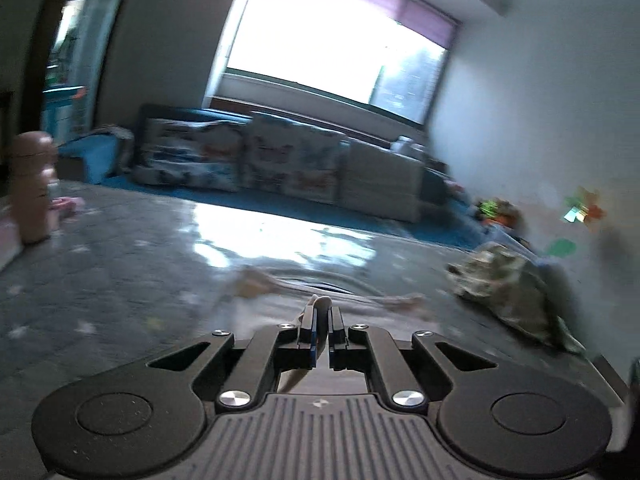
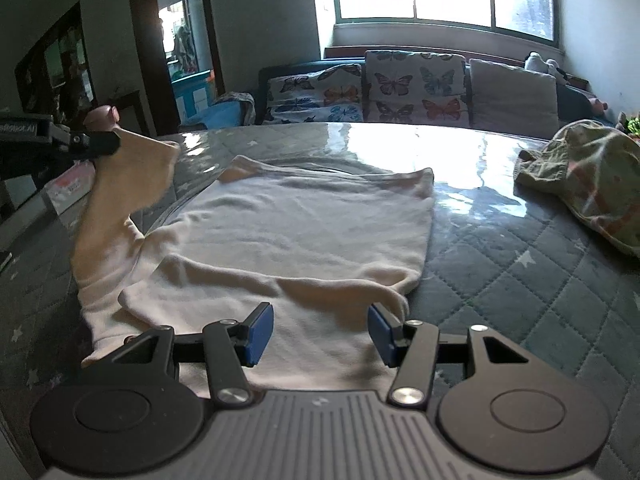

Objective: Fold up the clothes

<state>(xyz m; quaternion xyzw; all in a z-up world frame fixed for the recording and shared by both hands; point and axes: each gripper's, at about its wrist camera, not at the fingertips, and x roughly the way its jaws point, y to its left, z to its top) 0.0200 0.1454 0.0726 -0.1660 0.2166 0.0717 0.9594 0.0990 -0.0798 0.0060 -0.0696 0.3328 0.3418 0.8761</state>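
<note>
A cream-white top (image 2: 296, 220) lies spread on the quilted grey table cover (image 2: 500, 272), its near part folded over. My left gripper (image 1: 323, 314) is shut on the top's sleeve (image 2: 132, 176) and holds it lifted above the table at the left; it also shows in the right wrist view (image 2: 108, 144). A strip of the cloth (image 1: 320, 302) pokes out between its fingers. My right gripper (image 2: 320, 330) is open and empty, low over the near edge of the top.
A crumpled patterned green garment (image 2: 588, 176) lies at the table's right; it also shows in the left wrist view (image 1: 516, 288). A pink bottle (image 1: 32, 188) stands at the left edge. A sofa with butterfly cushions (image 2: 412, 88) is behind the table.
</note>
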